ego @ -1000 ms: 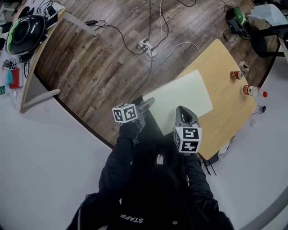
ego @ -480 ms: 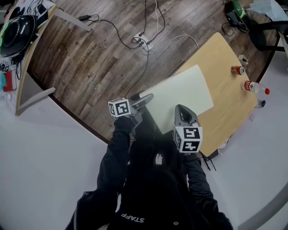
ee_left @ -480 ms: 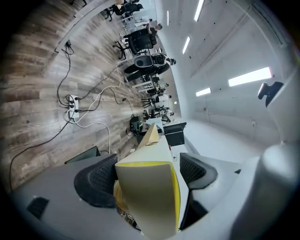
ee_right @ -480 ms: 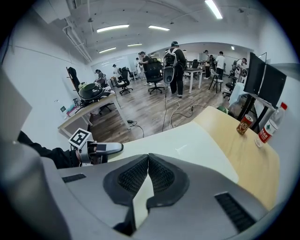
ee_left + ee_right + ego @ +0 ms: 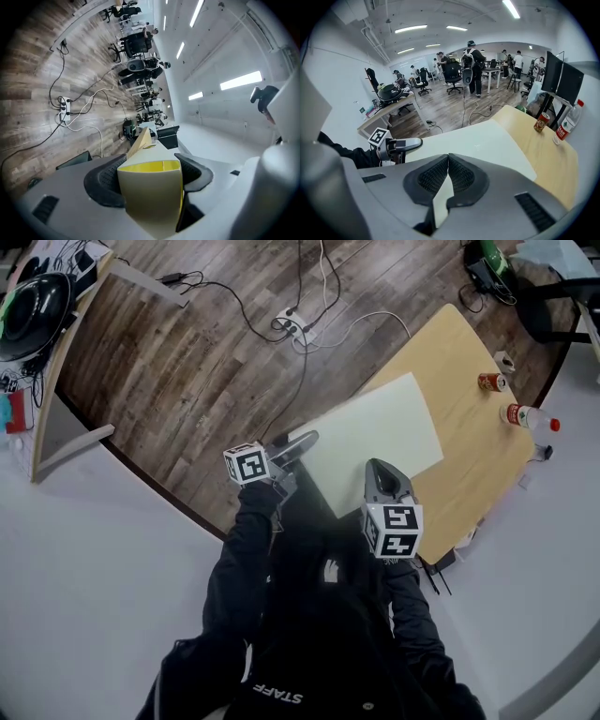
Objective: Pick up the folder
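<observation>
**Left gripper sliding onto the folder's corner**

Left gripper (image 5: pixel 294 442) is sitting a bit further along the folder's near-left corner than it was a second ago, and its jaws have just been closing in a little. The right one isn't budging at all.

So the folder (image 5: pixel 375 432), a pale cream thing with a yellow inside, is lying flat on the light wooden table (image 5: pixel 469 474), with its near edge hanging off the table's edge towards the person. In the left gripper view the folder's corner is sitting between the two pads, but the jaws are still standing wide and I'm not seeing them pinching it. The right gripper (image 5: pixel 380 474) is tilting down onto the near edge and its jaws are squeezing together on that thin edge.

Further out on the table, a red drinks can (image 5: pixel 491 382) and a plastic bottle (image 5: pixel 530 417) with a red cap are standing upright near the far side, well apart from the folder. Past the table, a white power strip (image 5: pixel 289 322) is lying on the wood floor (image 5: pixel 187 362) with cables trailing off it.
</observation>
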